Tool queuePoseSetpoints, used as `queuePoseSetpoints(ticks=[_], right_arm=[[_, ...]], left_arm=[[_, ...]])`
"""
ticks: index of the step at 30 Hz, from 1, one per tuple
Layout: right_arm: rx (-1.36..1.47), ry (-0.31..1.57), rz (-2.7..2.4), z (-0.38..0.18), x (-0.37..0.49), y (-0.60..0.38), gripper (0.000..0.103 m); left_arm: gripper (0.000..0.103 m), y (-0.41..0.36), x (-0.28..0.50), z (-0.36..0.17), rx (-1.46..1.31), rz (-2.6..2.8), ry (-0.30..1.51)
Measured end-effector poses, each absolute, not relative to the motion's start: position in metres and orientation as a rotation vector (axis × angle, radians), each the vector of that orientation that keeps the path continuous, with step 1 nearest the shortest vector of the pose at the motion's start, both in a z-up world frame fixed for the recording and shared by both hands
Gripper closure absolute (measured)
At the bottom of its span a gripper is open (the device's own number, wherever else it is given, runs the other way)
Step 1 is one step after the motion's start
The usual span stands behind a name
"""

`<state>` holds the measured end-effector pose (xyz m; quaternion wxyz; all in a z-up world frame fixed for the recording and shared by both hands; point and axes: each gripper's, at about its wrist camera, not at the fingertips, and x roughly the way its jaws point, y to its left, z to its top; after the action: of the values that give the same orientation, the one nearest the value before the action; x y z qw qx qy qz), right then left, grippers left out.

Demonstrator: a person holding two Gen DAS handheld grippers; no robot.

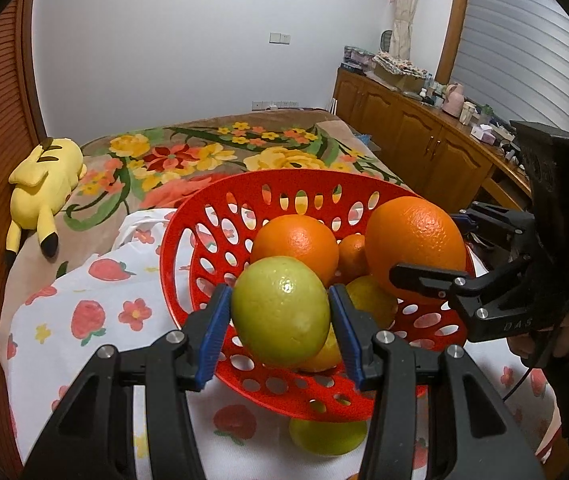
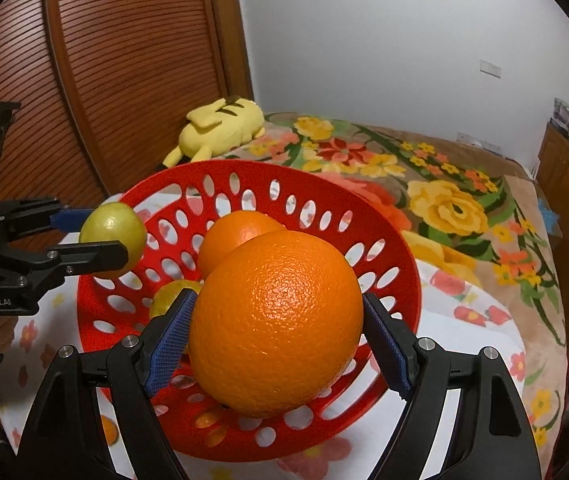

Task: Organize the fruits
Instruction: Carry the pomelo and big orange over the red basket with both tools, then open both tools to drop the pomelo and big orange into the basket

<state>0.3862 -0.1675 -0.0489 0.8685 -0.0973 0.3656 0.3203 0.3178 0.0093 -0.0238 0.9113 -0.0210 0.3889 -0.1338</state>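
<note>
- Over the red basket [image 1: 204, 216], on a strawberry-print cloth [image 1: 96, 312]: left gripper [image 1: 280, 320], jaws part-way closed, blue pads clamped on a green lemon [image 1: 280, 312] above the near rim.
- Beside it: right gripper [image 2: 276, 340], jaws spread wide, pads pressed on a big orange [image 2: 276, 320] held above the basket.
- Inside the basket: another orange [image 1: 296, 240], a small orange [image 1: 352, 252], a yellow lemon [image 1: 372, 296].
- On the cloth, just in front of the basket: one more lemon [image 1: 324, 436].
- Behind, on the flowered blanket [image 1: 204, 152]: a yellow plush toy [image 1: 44, 176].

White lettering "GenRobot.AI" stands on the black body of the left gripper [image 2: 102, 236], seen from the right wrist.
</note>
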Motion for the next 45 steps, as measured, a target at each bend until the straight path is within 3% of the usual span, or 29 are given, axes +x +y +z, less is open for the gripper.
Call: queuePoseSetpoints(ticks=[43,45], right_arm=[[-0.076,0.67,0.622,-0.018,0.347,-0.214,0.019],[-0.075,0.67,0.623,-0.018,0.344,-0.215,0.019]], left_arm=[[0.054,-0.007,0.34,-0.03,0.008,-0.272,0.822],[0.05,-0.007,0.34,-0.028,0.005,-0.268,0.814]])
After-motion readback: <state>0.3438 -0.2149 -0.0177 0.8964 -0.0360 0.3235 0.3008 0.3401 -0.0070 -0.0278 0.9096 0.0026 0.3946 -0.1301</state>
